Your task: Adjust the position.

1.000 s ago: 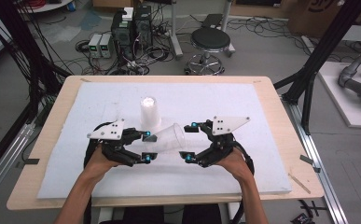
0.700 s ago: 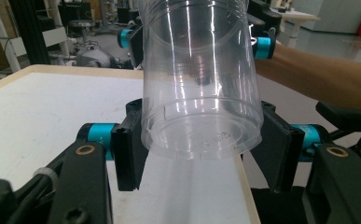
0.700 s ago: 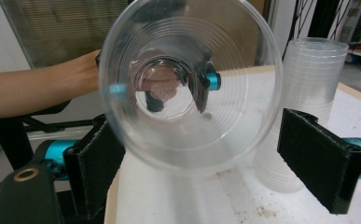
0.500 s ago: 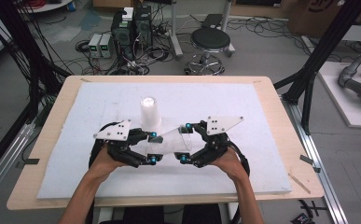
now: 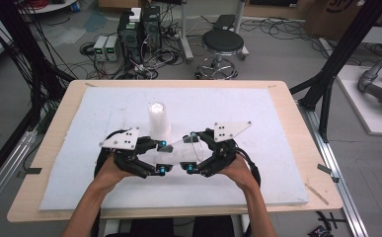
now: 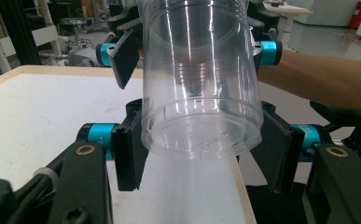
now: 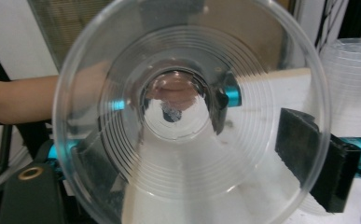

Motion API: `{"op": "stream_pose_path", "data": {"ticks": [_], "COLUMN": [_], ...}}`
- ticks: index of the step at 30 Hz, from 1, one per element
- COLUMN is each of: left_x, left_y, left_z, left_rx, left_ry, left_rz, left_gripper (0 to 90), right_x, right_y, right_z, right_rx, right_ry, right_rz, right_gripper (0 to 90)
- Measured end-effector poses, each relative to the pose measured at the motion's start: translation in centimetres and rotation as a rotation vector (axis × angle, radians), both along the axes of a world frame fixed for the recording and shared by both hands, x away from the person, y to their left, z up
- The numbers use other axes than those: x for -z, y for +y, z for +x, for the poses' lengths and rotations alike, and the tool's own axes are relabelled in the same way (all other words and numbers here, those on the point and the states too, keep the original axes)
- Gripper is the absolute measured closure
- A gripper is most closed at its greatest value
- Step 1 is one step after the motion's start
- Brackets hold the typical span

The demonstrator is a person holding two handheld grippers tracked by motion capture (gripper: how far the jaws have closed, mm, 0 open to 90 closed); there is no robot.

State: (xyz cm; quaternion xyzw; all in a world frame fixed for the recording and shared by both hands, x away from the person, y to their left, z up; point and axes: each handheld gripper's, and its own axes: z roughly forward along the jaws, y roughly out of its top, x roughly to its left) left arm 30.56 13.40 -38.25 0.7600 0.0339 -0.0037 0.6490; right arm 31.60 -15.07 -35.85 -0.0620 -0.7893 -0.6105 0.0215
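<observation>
At the lower centre of the high view, a clear plastic cup [image 5: 181,153] lies sideways, empty, between both claws. The left claw [image 5: 162,157] clamps its base end; the right claw [image 5: 192,152], jaws just closing, brackets its rim. Behind stands an upright stack of clear cups [image 5: 159,121] on the white worktop [image 5: 257,118].

We log a clear cup [image 5: 181,150] lying between both grippers, just before the upright cup stack [image 5: 159,121].

A clear ribbed cup [image 5: 183,150] between black claws with teal joints, above a white mat [image 5: 277,123] on a pale wooden desk [image 5: 307,148]
</observation>
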Motion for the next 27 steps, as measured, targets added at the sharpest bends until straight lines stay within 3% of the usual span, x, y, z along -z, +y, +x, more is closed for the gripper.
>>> {"op": "stream_pose_path", "data": {"ticks": [7,23,24,27], "left_x": [0.07,0.07,0.07,0.04], "left_y": [0.11,0.12,0.12,0.01], "left_z": [0.03,0.05,0.05,0.02], "left_rx": [0.0,0.003,0.003,-0.039], "left_ry": [0.002,0.01,0.01,0.035], "left_rz": [0.008,0.025,0.025,0.042], "left_gripper": [41.8,40.5,37.9,16.3], "right_x": [-0.11,-0.09,-0.09,-0.13], "right_y": [0.02,0.07,0.07,-0.04], "right_z": [-0.07,-0.08,-0.1,-0.1], "right_rx": [-0.035,-0.043,-0.041,-0.035], "right_ry": [-0.012,-0.021,-0.02,-0.019], "right_rz": [0.027,0.031,0.03,0.035], "right_gripper": [30.1,34.6,34.6,34.6]}}
